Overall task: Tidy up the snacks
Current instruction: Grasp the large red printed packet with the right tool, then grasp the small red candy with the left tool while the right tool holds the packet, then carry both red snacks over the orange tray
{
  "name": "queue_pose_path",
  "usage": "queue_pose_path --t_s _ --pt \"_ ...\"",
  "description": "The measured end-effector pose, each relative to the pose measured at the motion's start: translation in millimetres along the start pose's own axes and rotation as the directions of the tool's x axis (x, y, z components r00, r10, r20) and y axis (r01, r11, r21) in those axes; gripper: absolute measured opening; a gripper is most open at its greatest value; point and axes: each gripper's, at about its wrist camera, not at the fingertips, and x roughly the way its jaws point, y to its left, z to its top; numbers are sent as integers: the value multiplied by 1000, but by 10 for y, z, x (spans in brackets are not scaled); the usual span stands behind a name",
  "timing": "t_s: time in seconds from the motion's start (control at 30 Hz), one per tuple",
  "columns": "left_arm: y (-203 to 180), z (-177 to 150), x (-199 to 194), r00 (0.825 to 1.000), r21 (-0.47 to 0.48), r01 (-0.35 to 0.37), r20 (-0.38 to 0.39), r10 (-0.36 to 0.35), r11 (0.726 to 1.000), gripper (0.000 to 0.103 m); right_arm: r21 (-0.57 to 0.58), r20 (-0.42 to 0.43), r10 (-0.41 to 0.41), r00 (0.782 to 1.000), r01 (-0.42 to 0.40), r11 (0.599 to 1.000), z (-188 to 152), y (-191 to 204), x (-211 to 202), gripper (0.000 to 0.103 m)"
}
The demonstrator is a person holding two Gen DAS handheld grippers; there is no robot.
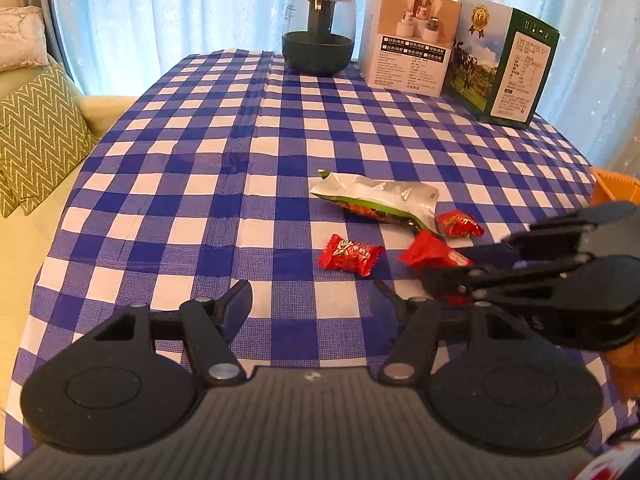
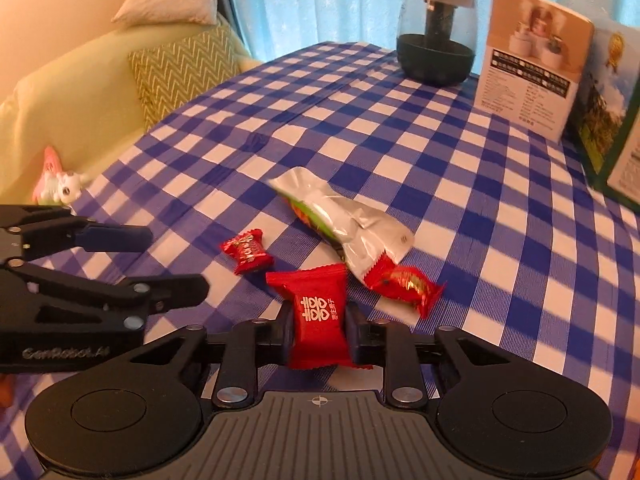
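My right gripper (image 2: 320, 330) is shut on a red snack packet (image 2: 319, 318) with white characters and holds it just above the checked tablecloth; the packet also shows in the left wrist view (image 1: 430, 256). A silver and green snack pouch (image 1: 378, 198) lies mid-table, also in the right wrist view (image 2: 344, 220). A small red candy (image 1: 350, 256) lies left of it, seen again in the right wrist view (image 2: 248, 250). Another red candy (image 1: 458, 224) lies at the pouch's near end, also in the right wrist view (image 2: 406, 284). My left gripper (image 1: 314, 300) is open and empty, near the candies.
A dark glass pot (image 1: 318, 28), a white carton (image 1: 410, 36) and a green carton (image 1: 506, 60) stand at the table's far edge. An orange container (image 1: 614, 190) sits at the right edge. A sofa with cushions (image 1: 36, 136) is on the left, with a small pink toy (image 2: 56, 182).
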Motion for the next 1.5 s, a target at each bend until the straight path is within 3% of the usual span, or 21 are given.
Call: queue_pose_path --t_s 0.37,0.5,0.77,0.87,1.17,1.37,1.5 --pt "-85 105 163 998 42 53 34 -54 998 50 150 53 -57 997 49 987 -339 -173 -393 26" --pt "-74 159 298 996 53 73 40 -75 996 39 166 39 -68 997 61 984 -410 -220 -423 26" --pt "-86 162 455 993 91 109 30 -112 990 32 193 49 -82 995 71 979 -445 -271 -462 26" --pt "-110 151 442 994 106 108 23 -111 988 19 198 51 -87 995 75 977 -439 -272 -457 26" --pt "-149 130 275 993 89 115 -1 -115 989 18 227 52 -110 993 96 969 -466 -279 -584 26" --pt "-446 84 30 995 162 102 -2 -103 982 18 278 50 -146 988 127 952 -519 -326 -847 26" --pt "-619 40 -210 992 143 122 14 -125 982 18 302 56 -167 984 143 943 -559 -340 -1079 26"
